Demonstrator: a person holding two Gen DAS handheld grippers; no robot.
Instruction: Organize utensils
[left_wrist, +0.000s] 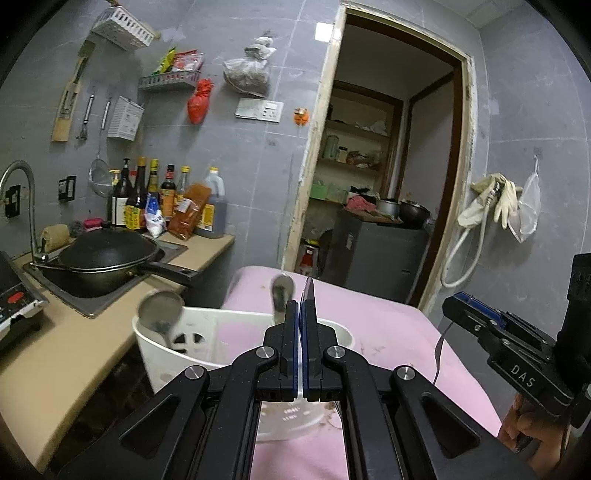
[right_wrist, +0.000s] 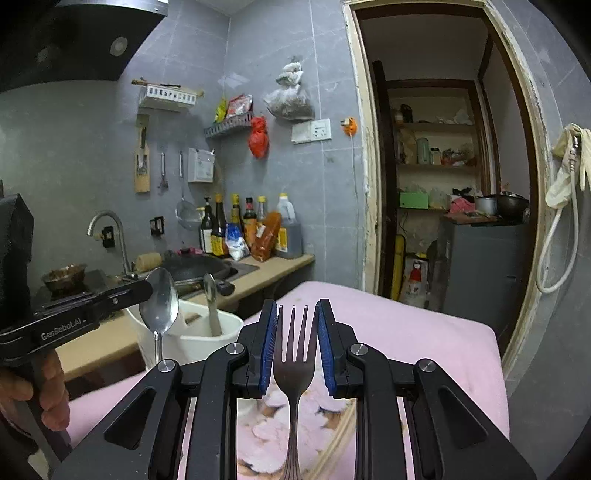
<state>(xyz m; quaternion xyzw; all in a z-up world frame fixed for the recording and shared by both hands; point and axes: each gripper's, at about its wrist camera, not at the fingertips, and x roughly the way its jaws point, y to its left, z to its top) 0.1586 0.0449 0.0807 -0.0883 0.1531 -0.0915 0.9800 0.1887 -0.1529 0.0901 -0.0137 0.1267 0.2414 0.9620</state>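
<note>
My left gripper (left_wrist: 300, 308) is shut on a metal spoon, seen edge-on between the pads (left_wrist: 309, 295); in the right wrist view its bowl (right_wrist: 159, 301) points up, just left of the white utensil holder (right_wrist: 199, 343). The holder (left_wrist: 207, 332) sits on the pink-covered table below my left gripper, with two spoons (left_wrist: 159, 308) standing in it. My right gripper (right_wrist: 295, 314) is shut on a metal fork (right_wrist: 294, 354), tines up, held above the table. In the left wrist view it shows at the right (left_wrist: 460, 302), the fork's thin handle hanging below.
The pink cloth (right_wrist: 406, 339) covers the table; a floral plate (right_wrist: 280, 424) lies under my right gripper. A counter at left holds a sink with a black wok (left_wrist: 107, 254) and sauce bottles (left_wrist: 162, 199). An open doorway (left_wrist: 388, 166) lies behind.
</note>
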